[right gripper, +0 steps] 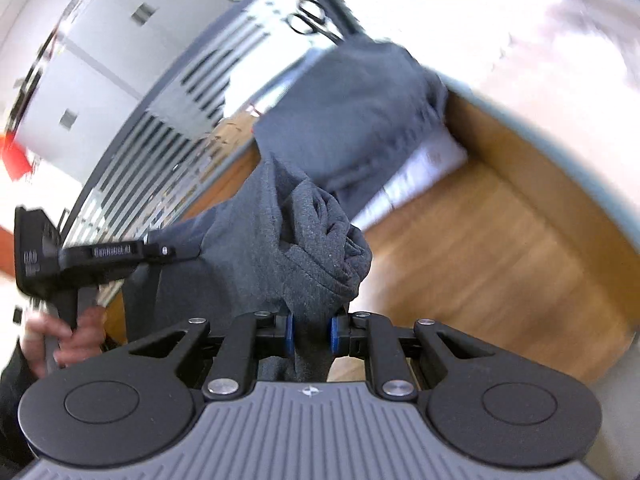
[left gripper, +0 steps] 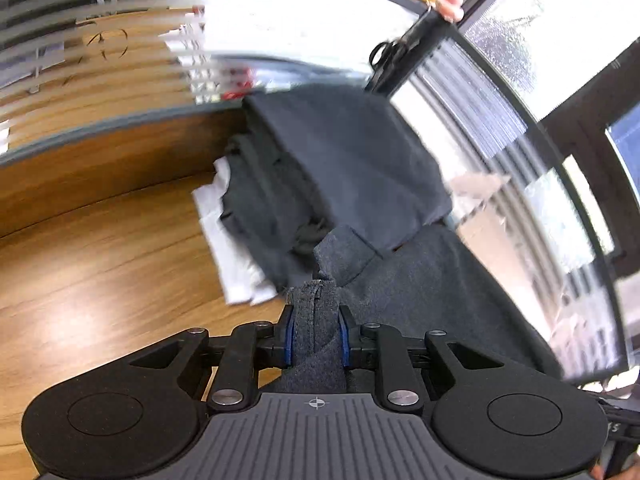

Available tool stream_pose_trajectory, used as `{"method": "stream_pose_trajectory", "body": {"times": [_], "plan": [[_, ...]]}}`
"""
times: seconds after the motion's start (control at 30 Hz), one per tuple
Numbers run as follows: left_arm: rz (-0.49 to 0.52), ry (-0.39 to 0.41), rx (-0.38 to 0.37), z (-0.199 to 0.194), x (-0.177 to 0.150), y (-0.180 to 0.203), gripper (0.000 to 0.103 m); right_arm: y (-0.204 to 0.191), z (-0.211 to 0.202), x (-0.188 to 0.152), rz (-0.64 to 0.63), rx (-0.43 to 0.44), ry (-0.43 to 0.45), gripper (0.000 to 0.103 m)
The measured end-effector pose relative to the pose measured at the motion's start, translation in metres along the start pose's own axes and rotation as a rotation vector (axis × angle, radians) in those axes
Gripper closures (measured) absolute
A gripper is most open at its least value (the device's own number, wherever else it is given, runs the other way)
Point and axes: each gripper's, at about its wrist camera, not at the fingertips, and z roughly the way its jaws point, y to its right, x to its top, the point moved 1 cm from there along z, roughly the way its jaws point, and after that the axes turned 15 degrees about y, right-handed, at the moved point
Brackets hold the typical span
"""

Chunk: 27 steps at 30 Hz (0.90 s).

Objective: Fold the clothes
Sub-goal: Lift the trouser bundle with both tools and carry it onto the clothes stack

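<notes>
Both grippers angle downward, the left gripper (left gripper: 316,336) and right gripper (right gripper: 311,334) each pinching bunched grey garment (left gripper: 420,280) stretched between them above the table (left gripper: 100,260).

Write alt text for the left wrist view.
The left gripper is shut on a bunch of grey garment above a wooden table. Behind it lies a pile of dark clothes on white fabric.

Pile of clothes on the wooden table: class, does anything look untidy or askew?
Yes. The white garment sticks out unevenly from under the dark grey pile, and the grey knit garment hangs bunched, not flat, between the left gripper and right gripper.
</notes>
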Motion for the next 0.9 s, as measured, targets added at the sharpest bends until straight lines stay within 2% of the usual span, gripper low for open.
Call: {"method": "stream_pose_trajectory", "body": {"times": [0.1,0.2,0.33,0.4,0.5,0.63,0.9], "plan": [[-0.004,-0.026,0.019,0.000,0.015,0.021,0.081,0.000,0.003,0.042,-0.049,0.025,-0.061,0.086],[0.065,-0.039,0.044,-0.007,0.032,0.044,0.082,-0.006,0.004,0.076,-0.082,0.046,-0.111,0.086],[0.179,0.004,0.030,-0.027,0.050,0.071,0.082,-0.019,0.000,0.118,-0.136,0.086,-0.160,0.086],[0.162,-0.016,0.027,-0.031,0.060,0.074,0.083,-0.023,-0.003,0.135,-0.156,0.101,-0.175,0.086],[0.162,-0.054,0.031,-0.028,0.075,0.077,0.084,-0.023,-0.004,0.154,-0.147,0.110,-0.201,0.086],[0.197,-0.040,0.037,-0.012,0.089,0.086,0.085,-0.026,0.003,0.175,-0.153,0.132,-0.226,0.086],[0.256,-0.008,0.056,0.039,0.117,0.089,0.086,-0.010,0.040,0.191,-0.103,0.135,-0.177,0.086]]}}
